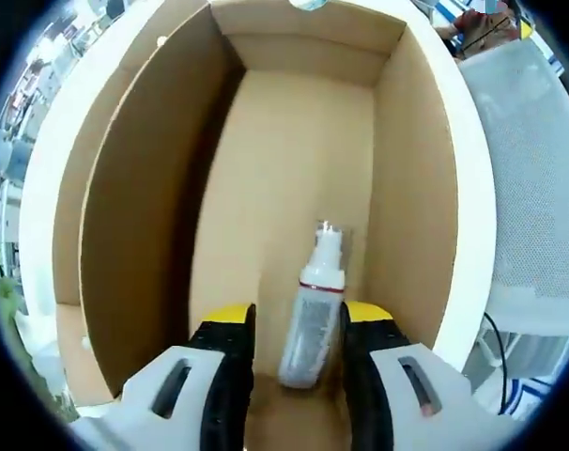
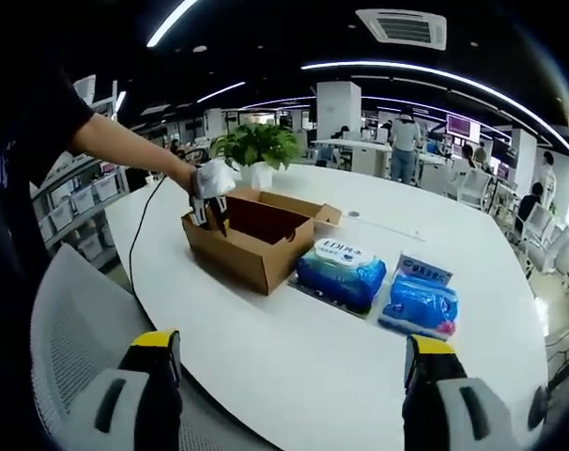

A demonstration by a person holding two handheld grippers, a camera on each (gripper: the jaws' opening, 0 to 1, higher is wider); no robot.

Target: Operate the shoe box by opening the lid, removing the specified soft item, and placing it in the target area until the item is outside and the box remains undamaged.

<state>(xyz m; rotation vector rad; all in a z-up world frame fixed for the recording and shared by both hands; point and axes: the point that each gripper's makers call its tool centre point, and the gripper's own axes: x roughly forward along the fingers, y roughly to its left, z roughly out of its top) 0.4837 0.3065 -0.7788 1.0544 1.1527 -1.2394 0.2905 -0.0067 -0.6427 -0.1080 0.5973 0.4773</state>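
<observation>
An open brown cardboard shoe box (image 2: 256, 246) stands on the white table (image 2: 294, 348). Inside it, a clear plastic bottle (image 1: 313, 310) with a white neck lies on the box floor (image 1: 294, 169), near the right wall. My left gripper (image 1: 297, 315) is down inside the box, open, with its yellow-tipped jaws on either side of the bottle's lower end; the right jaw is close against it and a small gap shows on the left. From the right gripper view, that left gripper (image 2: 209, 202) sits at the box's far-left corner, held by a person's hand. My right gripper (image 2: 294, 376) hovers wide open over the table's near edge, holding nothing.
Two blue soft packs lie right of the box: a wet-wipes pack (image 2: 341, 272) and a smaller one (image 2: 422, 303). A potted plant (image 2: 256, 146) stands behind the box. A grey mesh chair (image 2: 73, 329) is at the near left. People and desks fill the background.
</observation>
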